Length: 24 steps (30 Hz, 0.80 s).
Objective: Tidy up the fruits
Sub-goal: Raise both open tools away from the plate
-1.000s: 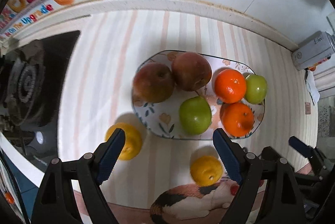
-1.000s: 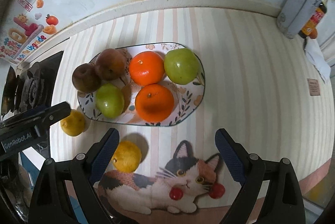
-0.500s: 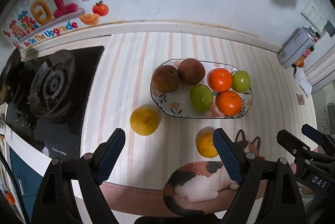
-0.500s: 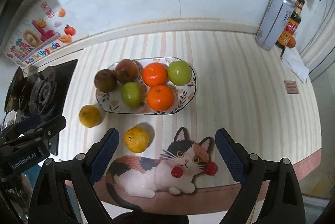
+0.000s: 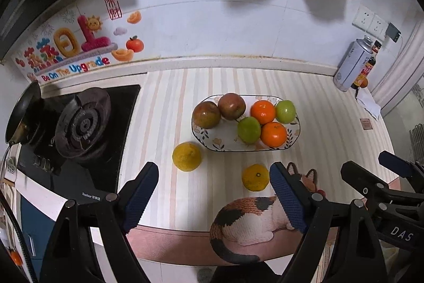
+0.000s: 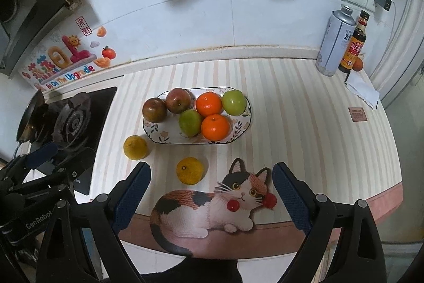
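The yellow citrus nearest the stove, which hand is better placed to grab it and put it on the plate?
Left, probably: that yellow citrus lies nearer the open left gripper than the right gripper.

left wrist: high, tilted down over worktop [image 5: 331, 129] | right wrist: same, rightward | shared: fruit plate [image 5: 228, 144], stove [image 6: 71, 121]

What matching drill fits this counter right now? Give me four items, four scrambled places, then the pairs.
Items:
1. green apples
2. yellow citrus
3. sauce bottle
4. gas burner

Places:
A. far right, against the wall
B. on the floral plate
C. left of the striped mat
D. on the mat, in front of the plate

Pairs: 1-B, 2-D, 3-A, 4-C
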### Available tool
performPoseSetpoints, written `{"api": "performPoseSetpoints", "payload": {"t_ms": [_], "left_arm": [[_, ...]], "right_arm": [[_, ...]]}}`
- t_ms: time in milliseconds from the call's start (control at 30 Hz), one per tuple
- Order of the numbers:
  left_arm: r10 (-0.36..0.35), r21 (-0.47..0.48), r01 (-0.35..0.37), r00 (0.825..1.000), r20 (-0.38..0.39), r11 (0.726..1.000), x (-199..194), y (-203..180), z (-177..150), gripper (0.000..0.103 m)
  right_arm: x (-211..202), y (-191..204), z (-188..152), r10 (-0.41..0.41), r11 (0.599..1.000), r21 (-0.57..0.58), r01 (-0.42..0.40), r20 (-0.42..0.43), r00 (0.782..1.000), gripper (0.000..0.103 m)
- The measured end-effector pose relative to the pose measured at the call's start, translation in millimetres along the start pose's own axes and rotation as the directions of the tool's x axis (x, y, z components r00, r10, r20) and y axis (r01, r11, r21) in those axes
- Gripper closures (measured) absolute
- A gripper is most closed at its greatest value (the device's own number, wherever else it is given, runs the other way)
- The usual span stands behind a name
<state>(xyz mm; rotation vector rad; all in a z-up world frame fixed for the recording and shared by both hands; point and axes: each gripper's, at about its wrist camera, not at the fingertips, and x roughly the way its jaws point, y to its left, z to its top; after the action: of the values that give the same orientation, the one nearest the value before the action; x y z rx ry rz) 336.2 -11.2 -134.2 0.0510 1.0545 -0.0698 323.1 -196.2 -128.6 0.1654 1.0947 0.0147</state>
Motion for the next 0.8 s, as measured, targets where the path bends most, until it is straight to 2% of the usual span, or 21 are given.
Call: {"api": "performPoseSetpoints", "payload": {"t_ms": [300,400,567,800], "left_arm": [[-0.004,-0.013,0.005,0.999,0.032,1.0,-5.1,1.0,2.8,0.017],[-0.024,-0.025,0.026,0.997,0.068,0.999,-0.6,7.1,8.6,0.001],[0.086,-0.003,-0.086,0.996,0.02,0.996,34.9,18.8,18.1,0.001],[0.162,-0.026,-0.166,0.981,-0.107,0.986,104.0,49.7,14.1,0.001]], "right_arm": [[4.5,-4.0,1.7,0.032,0.999,0.023,-0.032,0.008,0.999,0.008],[20.2,-5.7,4.6,0.057,0.998,0.031,-0.057,-0.005,0.998,0.008],[71.3,-5.1,4.3,0.101,0.994,0.051,-0.096,-0.096,0.99,0.008],[162.5,4.7,-3.3,0.136,0.99,0.052,-0.127,-0.241,0.961,0.008]]}}
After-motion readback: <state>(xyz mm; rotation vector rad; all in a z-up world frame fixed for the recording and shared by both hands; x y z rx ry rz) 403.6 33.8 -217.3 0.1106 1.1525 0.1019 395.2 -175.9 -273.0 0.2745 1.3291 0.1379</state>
